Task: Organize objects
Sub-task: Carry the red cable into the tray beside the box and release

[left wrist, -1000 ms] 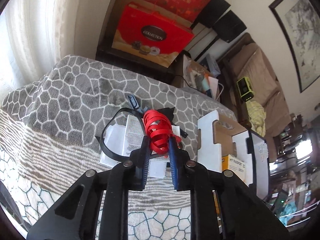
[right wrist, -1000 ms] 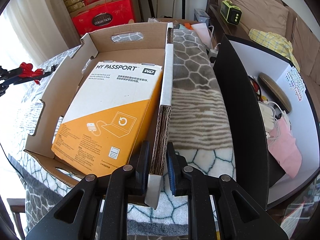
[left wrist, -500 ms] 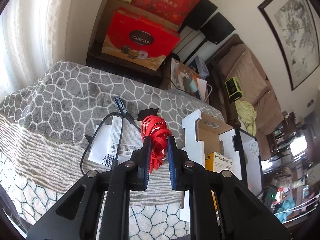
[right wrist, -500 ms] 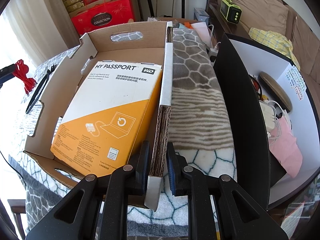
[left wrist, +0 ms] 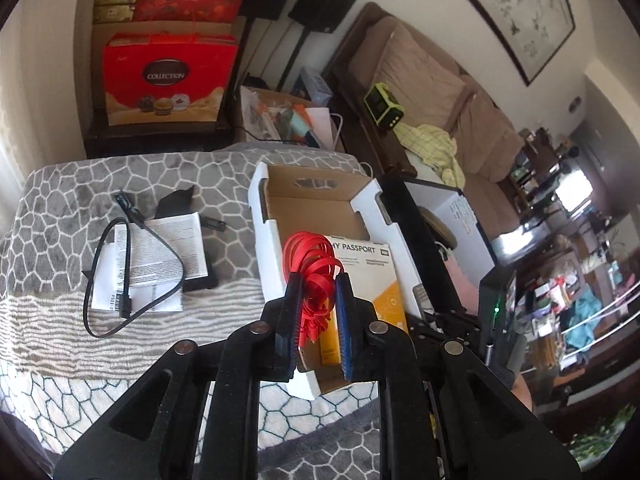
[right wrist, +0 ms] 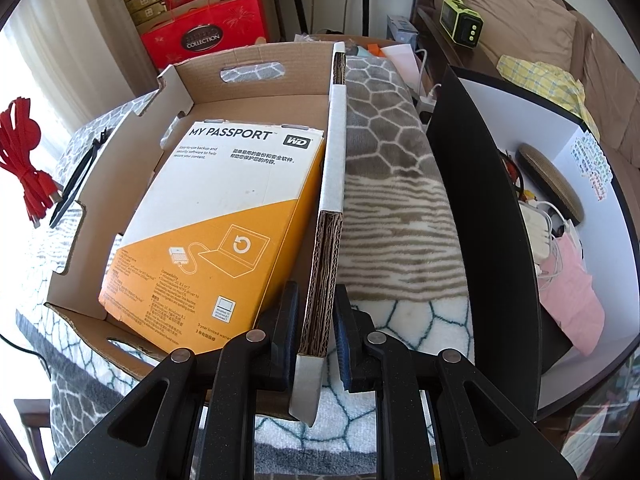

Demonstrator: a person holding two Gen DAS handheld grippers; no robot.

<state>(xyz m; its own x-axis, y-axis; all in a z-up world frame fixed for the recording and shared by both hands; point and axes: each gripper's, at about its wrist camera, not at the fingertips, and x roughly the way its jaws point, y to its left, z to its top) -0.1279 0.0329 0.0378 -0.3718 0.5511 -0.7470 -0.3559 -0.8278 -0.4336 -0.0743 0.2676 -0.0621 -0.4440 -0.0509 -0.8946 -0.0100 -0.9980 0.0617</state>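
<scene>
You carried the red cable bundle (left wrist: 311, 268), clamped in your left gripper (left wrist: 316, 316), off the blanket (left wrist: 72, 184) to above the cardboard tray (left wrist: 264, 240), whose wall your right gripper (right wrist: 316, 344) pinched, so drop came next.

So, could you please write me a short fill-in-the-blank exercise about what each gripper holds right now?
1. The left gripper is shut on a coiled ____ cable.
2. The right gripper clamps the wall of the open ____ box.
3. Inside lies a white-and-orange carton printed MY ____.

Missing words: red; cardboard; PASSPORT
</scene>
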